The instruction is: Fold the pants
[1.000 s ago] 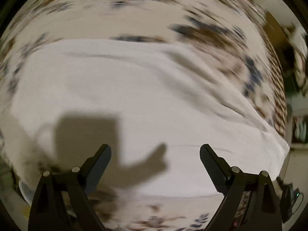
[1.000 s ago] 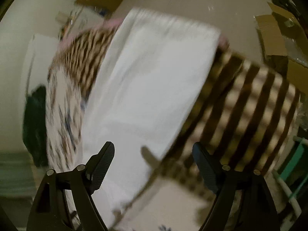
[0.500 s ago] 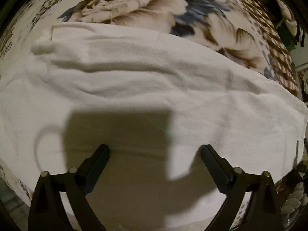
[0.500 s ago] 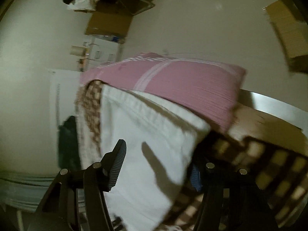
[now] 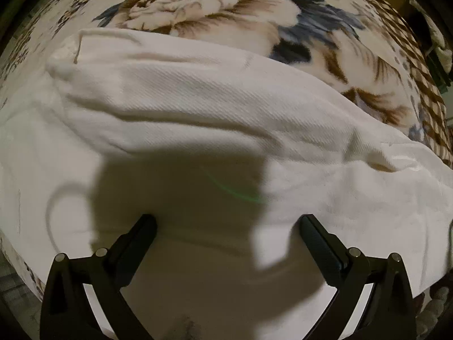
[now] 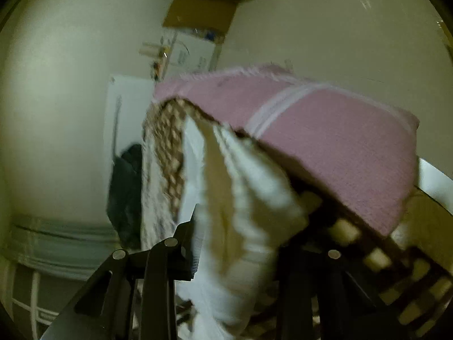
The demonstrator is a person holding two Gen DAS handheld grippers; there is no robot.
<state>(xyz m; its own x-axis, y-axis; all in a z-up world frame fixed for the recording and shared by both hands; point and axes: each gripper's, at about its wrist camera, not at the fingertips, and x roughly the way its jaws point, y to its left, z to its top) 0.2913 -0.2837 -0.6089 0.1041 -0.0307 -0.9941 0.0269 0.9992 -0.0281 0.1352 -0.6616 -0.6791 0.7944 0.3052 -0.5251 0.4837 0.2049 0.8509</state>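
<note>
The white pants lie flat across a floral blanket and fill most of the left wrist view. My left gripper is open just above the cloth, its shadow falling on the fabric between the fingers. In the right wrist view a bunched end of the white pants sits between the fingers of my right gripper, which has closed on it and lifts it slightly off the bed. The right fingertip is hidden behind the cloth.
The floral blanket covers the bed, with a brown checked border at the right. A pink pillow lies at the bed's end. Cardboard boxes and a dark garment are on the floor beyond.
My right gripper has dropped to the end of the pants and closed on it. My left gripper has moved down closer to the cloth and stays open.
</note>
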